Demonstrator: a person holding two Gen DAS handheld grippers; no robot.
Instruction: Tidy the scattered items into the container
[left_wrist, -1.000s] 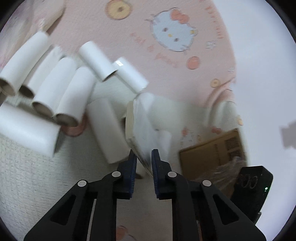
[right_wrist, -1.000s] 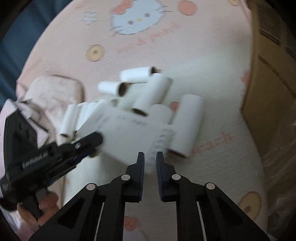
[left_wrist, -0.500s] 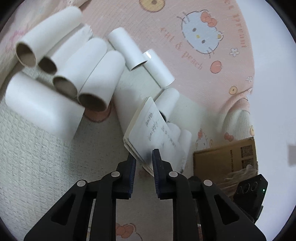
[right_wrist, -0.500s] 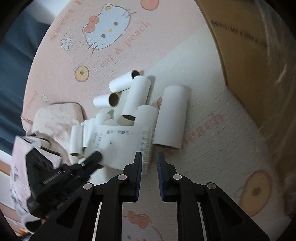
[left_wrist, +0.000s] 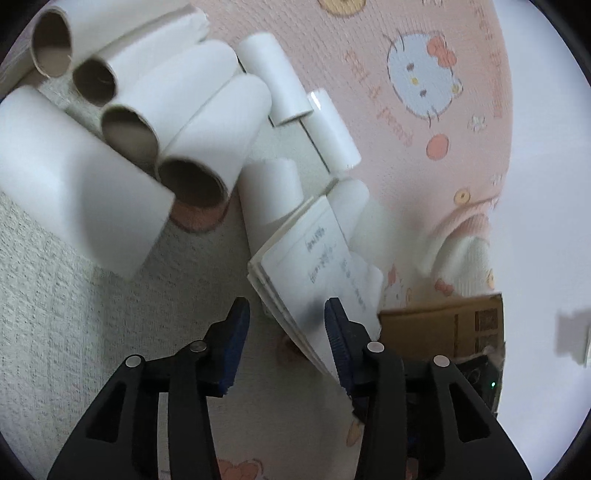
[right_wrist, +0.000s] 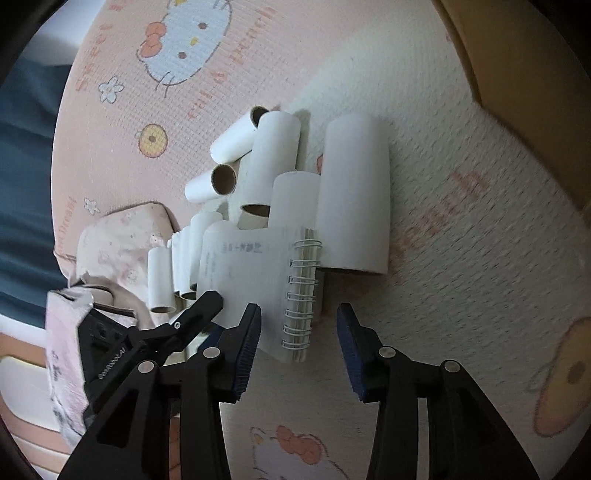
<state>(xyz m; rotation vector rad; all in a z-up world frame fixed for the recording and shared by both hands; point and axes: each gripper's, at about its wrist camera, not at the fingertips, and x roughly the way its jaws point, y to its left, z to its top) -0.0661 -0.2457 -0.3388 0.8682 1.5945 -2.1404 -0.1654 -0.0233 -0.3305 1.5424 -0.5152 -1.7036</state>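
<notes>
A small spiral notebook (left_wrist: 314, 258) (right_wrist: 251, 280) leans on a heap of white cardboard tubes (left_wrist: 207, 122) (right_wrist: 354, 206) on a pink cartoon-cat play mat (left_wrist: 369, 74). My left gripper (left_wrist: 286, 343) has its jaws opening. One edge of the notebook sits between them, close to the right pad, and is not pinched. My right gripper (right_wrist: 299, 350) is opening too. The notebook's wire-bound edge lies in its gap, nearer the left pad. In the right wrist view the left gripper (right_wrist: 216, 310) reaches to the notebook's other side.
A brown cardboard box (left_wrist: 443, 325) (right_wrist: 517, 55) stands to the right of the heap. A crumpled pink fabric piece (right_wrist: 122, 251) lies to the left of the tubes. The mat's white textured part (right_wrist: 461, 277) spreads between heap and box.
Both grippers were shut on the notebook and have spread their jaws. They came down closer to the tubes, and the notebook now rests against the heap.
</notes>
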